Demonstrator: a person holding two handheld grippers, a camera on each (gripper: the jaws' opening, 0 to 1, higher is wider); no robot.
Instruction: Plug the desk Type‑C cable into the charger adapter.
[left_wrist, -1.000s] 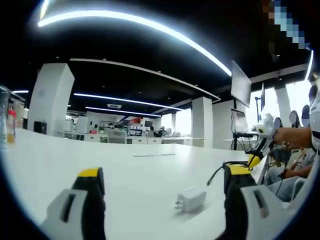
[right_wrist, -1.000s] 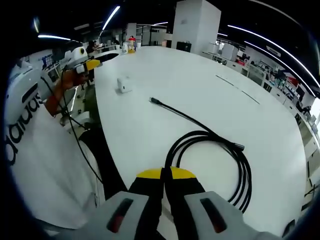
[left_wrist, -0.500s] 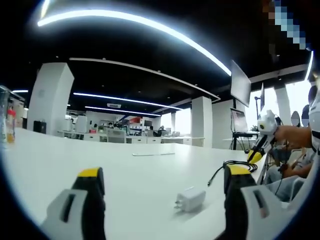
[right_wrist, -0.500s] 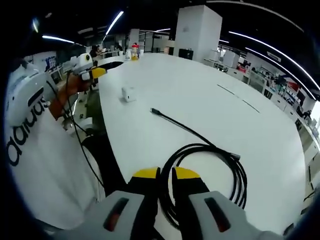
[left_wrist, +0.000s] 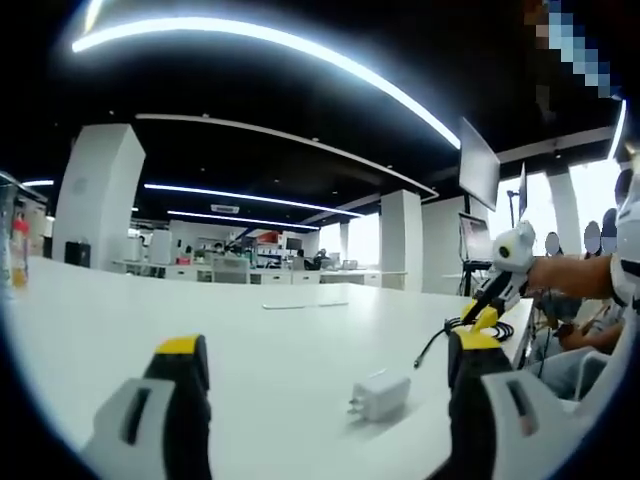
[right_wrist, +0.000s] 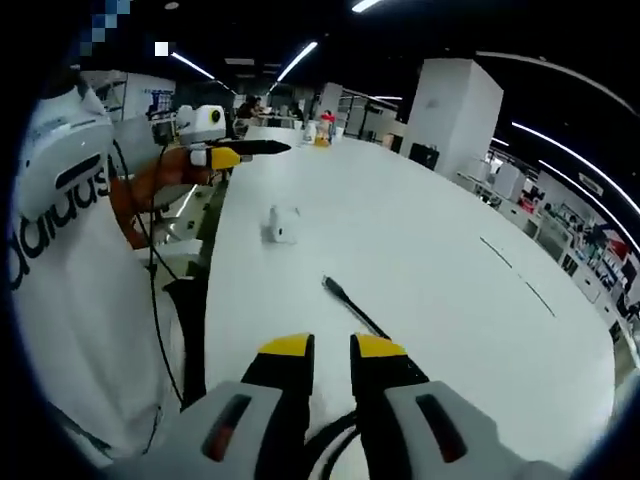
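Observation:
A white charger adapter (left_wrist: 380, 397) lies on the white table (left_wrist: 250, 340), just ahead of my left gripper (left_wrist: 325, 352), which is open wide with nothing between its fingers. In the right gripper view the adapter (right_wrist: 280, 225) sits farther up the table. The black Type‑C cable (right_wrist: 352, 308) lies on the table with its plug end pointing at the adapter; part of its coil shows low between my jaws. My right gripper (right_wrist: 332, 347) is open by a narrow gap, over the cable. It also shows beside the cable (left_wrist: 440, 338) coil as the right gripper (left_wrist: 487, 312).
A person in a white shirt (right_wrist: 70, 270) holds both tools; the left gripper (right_wrist: 225, 155) hangs at the table's edge. Bottles (right_wrist: 322, 132) stand at the far end. A monitor on a stand (left_wrist: 480, 175) rises beyond the table, with office desks behind.
My right gripper's jaws have parted from shut to a narrow gap, and it has moved forward and lower over the cable coil. The left gripper has barely moved.

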